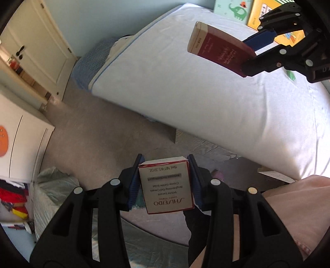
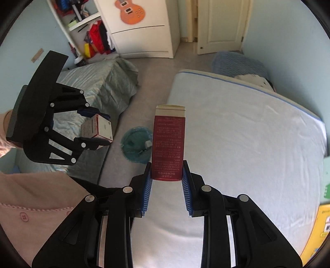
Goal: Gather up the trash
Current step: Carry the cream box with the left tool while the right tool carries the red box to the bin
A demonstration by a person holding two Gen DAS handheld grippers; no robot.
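Right wrist view looks down on a wide mattress covered in a pale sheet, filling the right side. To its left lies grey floor, then a second bed draped in a green-grey cover. At the far wall stands a white wardrobe bearing an orange guitar sticker, beside a cream door. On the floor between the beds sits a round bin lined with a teal bag, a small grey scrap visible inside.

Right gripper is clamped on the lower end of a tall dark red carton with a cream top, held above the gap between bin and mattress.

Left gripper is clamped on a small white Shiseido cream box edged in red, held over the floor beside the green-covered bed, well apart from the red carton.
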